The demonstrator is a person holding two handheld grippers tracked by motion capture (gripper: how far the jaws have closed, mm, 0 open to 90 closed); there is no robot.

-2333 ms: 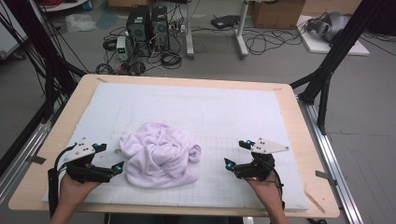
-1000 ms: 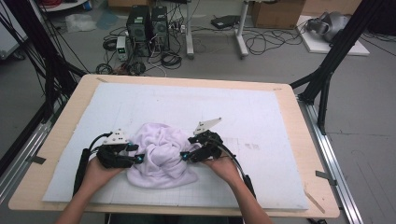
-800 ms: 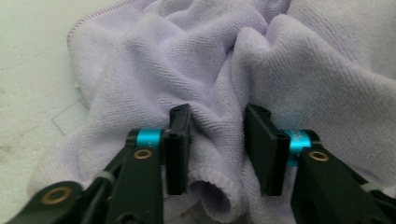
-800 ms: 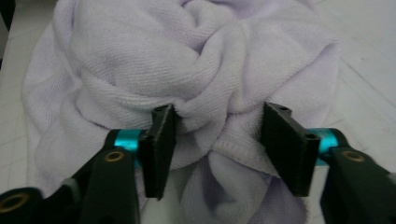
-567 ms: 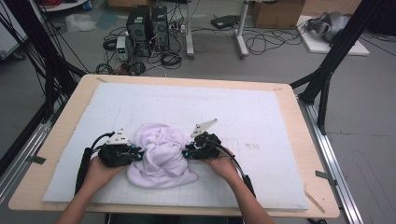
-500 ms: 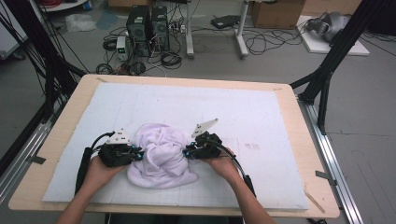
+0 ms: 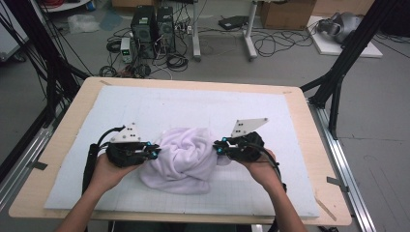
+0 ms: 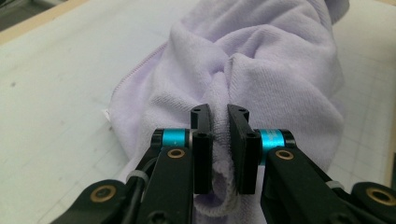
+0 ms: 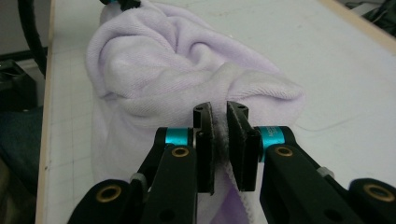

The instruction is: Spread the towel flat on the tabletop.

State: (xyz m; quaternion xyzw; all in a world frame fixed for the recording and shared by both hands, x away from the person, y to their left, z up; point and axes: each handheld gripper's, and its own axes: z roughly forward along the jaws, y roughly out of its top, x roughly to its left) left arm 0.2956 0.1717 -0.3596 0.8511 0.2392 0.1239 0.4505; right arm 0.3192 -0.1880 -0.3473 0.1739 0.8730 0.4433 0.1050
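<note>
One table (image 7: 63, 140) with one white mat (image 7: 193, 106) spans the middle of the frame. On it, low centre, lies one lilac towel (image 7: 186, 159), bunched up. I hold two grippers: my left gripper (image 7: 153, 153) pinches the towel's left edge, my right gripper (image 7: 217, 147) its right edge, both having just closed with cloth between the jaws. Compared with a second ago, the towel is gathered taller and both ends are lifted slightly.
</note>
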